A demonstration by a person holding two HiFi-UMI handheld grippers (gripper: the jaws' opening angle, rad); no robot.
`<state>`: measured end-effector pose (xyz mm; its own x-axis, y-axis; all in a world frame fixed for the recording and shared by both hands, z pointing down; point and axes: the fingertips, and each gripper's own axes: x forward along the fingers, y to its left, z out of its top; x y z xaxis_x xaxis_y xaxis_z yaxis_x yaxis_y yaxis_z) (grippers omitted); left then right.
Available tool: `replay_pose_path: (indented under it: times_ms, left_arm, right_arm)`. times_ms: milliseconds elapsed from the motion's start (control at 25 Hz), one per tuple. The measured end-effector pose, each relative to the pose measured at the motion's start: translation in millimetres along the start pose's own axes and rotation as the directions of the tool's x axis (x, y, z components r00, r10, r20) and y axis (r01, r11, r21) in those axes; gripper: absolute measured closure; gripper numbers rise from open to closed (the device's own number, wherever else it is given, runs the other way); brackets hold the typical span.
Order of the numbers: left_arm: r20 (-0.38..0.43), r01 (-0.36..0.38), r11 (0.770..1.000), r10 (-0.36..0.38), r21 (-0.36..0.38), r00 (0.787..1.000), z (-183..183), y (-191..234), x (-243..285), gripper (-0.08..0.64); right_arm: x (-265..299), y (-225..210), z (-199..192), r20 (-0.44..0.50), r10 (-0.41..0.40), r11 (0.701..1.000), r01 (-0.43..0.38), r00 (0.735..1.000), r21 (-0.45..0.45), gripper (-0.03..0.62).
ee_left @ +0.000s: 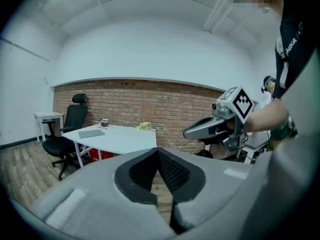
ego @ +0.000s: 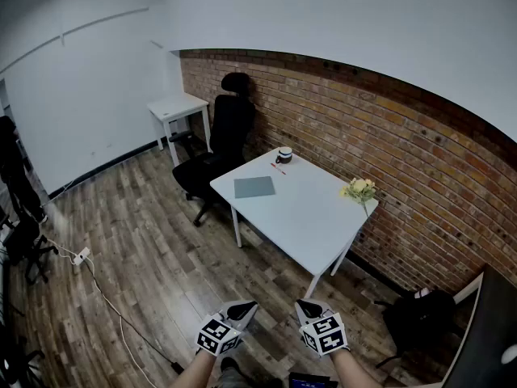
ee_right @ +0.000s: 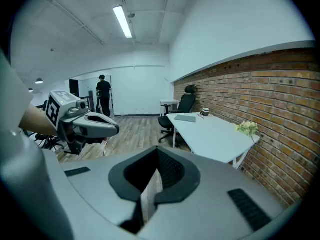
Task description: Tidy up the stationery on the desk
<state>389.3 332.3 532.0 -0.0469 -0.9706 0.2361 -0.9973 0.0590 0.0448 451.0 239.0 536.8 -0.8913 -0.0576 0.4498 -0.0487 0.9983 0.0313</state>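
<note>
1. The left gripper (ee_left: 158,151) is held closed, jaw against jaw, and nothing is caught between.
2. The right gripper (ee_right: 156,153) is likewise closed and empty.
3. Both are seen side by side at the near edge of the head view, over a wooden floor (ego: 137,257), and are tilted slightly downward.
4. The desk (ego: 315,225) is set well ahead of both grippers, with one side along a brick wall (ego: 388,136); it is touched by neither gripper.
5. A grey notebook (ego: 254,187) is laid flat on the desk's left part.
6. Beyond the notebook, a red pen (ego: 278,168) is seen just beside a mug (ego: 284,154), near the far corner.
7. Notebook and pen are thus kept well apart from the jaws, straight ahead of them.
8. Flowers (ego: 360,189) are placed at the desk's wall-side edge.
9. A black chair (ego: 218,148) is drawn up at the desk's far-left side, and a small table (ego: 179,107) is seen behind it.
</note>
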Motion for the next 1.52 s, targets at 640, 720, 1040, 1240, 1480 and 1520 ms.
replay_pose_path:
  times_ms: [640, 720, 1040, 1240, 1480, 1520]
  left_arm:
    - [-0.014, 0.004, 1.000, -0.003, 0.015, 1.000, -3, -2, -4, 0.554]
    - [-0.016, 0.004, 1.000, -0.004, 0.013, 1.000, -4, -1, -4, 0.554]
    - [-0.028, -0.004, 1.000, 0.005, 0.014, 1.000, -9, 3, -6, 0.554]
    - [-0.035, -0.007, 1.000, 0.008, 0.008, 0.999, -13, 5, -6, 0.554]
    - [-0.026, -0.048, 0.999, 0.048, -0.013, 0.999, -15, 15, -15, 0.554]
    - [-0.027, -0.058, 0.998, 0.057, -0.022, 0.998, -17, 19, -17, 0.554]
  right_arm:
    - [-3, 1, -3, 0.004, 0.002, 1.000, -0.003, 1.000, 0.026, 0.583]
    - [-3, 1, -4, 0.003, 0.004, 1.000, -0.004, 1.000, 0.026, 0.583]
    - [-2, 1, -6, -0.004, -0.004, 1.000, 0.005, 1.000, 0.028, 0.583]
    - [-2, -1, -11, -0.011, -0.007, 0.999, 0.007, 1.000, 0.032, 0.583]
    - [5, -1, -15, -0.029, 0.009, 0.999, -0.008, 1.000, 0.036, 0.583]
    - [8, -1, -15, -0.033, 0.013, 0.999, -0.012, 0.999, 0.038, 0.583]
